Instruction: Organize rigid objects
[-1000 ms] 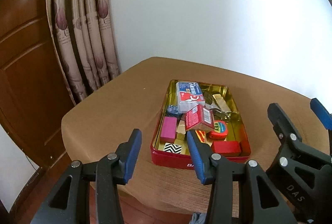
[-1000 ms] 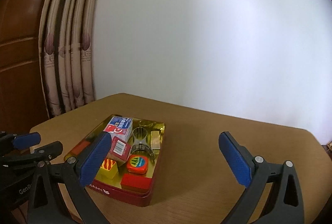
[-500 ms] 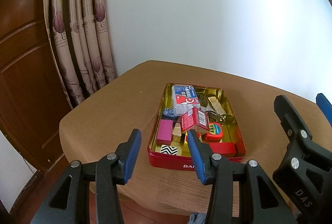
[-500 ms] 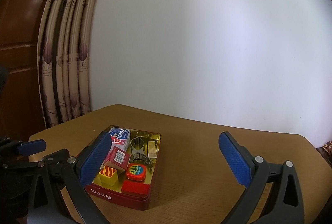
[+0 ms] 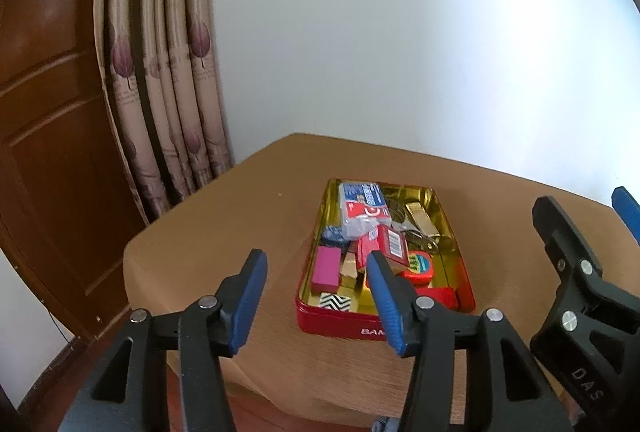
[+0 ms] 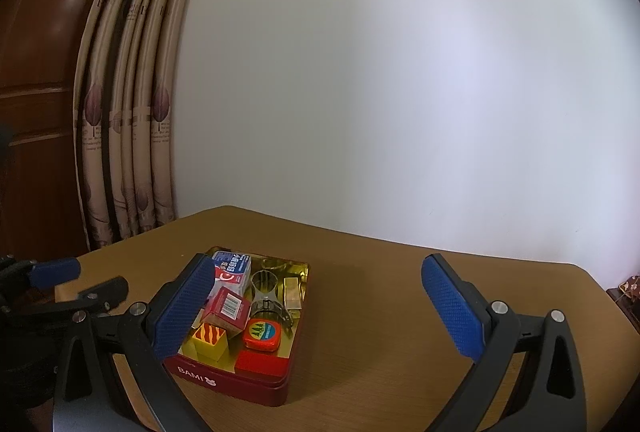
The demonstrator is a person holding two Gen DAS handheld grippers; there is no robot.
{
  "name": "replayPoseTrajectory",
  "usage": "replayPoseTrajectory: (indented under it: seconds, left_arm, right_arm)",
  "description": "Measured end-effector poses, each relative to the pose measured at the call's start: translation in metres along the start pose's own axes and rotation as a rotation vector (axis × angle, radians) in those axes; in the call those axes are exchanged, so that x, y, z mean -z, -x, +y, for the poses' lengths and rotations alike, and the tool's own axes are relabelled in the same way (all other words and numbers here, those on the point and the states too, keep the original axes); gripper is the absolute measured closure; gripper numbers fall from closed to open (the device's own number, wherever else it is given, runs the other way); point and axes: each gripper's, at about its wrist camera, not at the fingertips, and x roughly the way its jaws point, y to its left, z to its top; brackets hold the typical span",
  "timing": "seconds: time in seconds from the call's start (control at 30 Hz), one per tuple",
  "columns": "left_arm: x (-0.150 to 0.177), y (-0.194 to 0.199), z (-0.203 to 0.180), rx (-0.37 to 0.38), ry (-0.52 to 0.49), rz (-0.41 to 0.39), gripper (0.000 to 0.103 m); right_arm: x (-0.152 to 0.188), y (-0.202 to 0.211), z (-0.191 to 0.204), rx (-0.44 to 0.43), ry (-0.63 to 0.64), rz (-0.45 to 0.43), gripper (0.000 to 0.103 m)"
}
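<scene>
1. Rigid objects fill a red tin [image 5: 384,320] that lies ahead of both tools, on the brown tabletop [image 5: 224,232].
2. Left tool [image 5: 316,296] hangs spread and empty off the tabletop's near edge; its jaws have just been opening, with nothing between them. Its right finger overlaps the tin's near end in the left wrist view, but it looks apart from the tin.
3. Right tool [image 6: 316,308] is spread wide, also empty, and hovers above the tabletop beside the tin's right side.
4. Outward from the left tool, the tin's long axis runs away toward the wall, roughly in line with the fingers.
5. Inside, at the near end, sit a zigzag block [image 5: 335,301], a red block [image 6: 262,360] and a pink block [image 5: 326,269]. Mid-tin are a red barcoded box [image 6: 228,310] and a round tape measure [image 6: 262,334]. At the far end lie a blue-and-white pack [image 5: 362,206], a gold bar [image 5: 422,220] and a metal clip [image 6: 266,290].
6. My reading is that the left tool is nearer and better lined up, so a forward and downward reach into the near end seems to be the coming move.
7. Tight packing is the risk: the neighbours leave little room for the fingers.
</scene>
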Motion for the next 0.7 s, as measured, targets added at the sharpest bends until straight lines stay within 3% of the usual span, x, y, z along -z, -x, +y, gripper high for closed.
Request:
replayPoseTrajectory:
  seconds: [0.5,0.57,0.7]
  left_arm:
    - [-0.004,0.005,0.010,0.018,0.000,-0.023,0.048]
    - [-0.004,0.005,0.011,0.012,0.001,-0.029,0.039]
    - [-0.005,0.011,0.011,0.003,-0.001,-0.059,0.037]
  right_arm:
    - [0.004,-0.004,0.010,0.003,0.019,0.034,0.001]
    - [0.004,-0.004,0.010,-0.007,0.015,0.041,0.001]
    - [0.004,-0.004,0.009,-0.018,0.003,0.047,0.001]
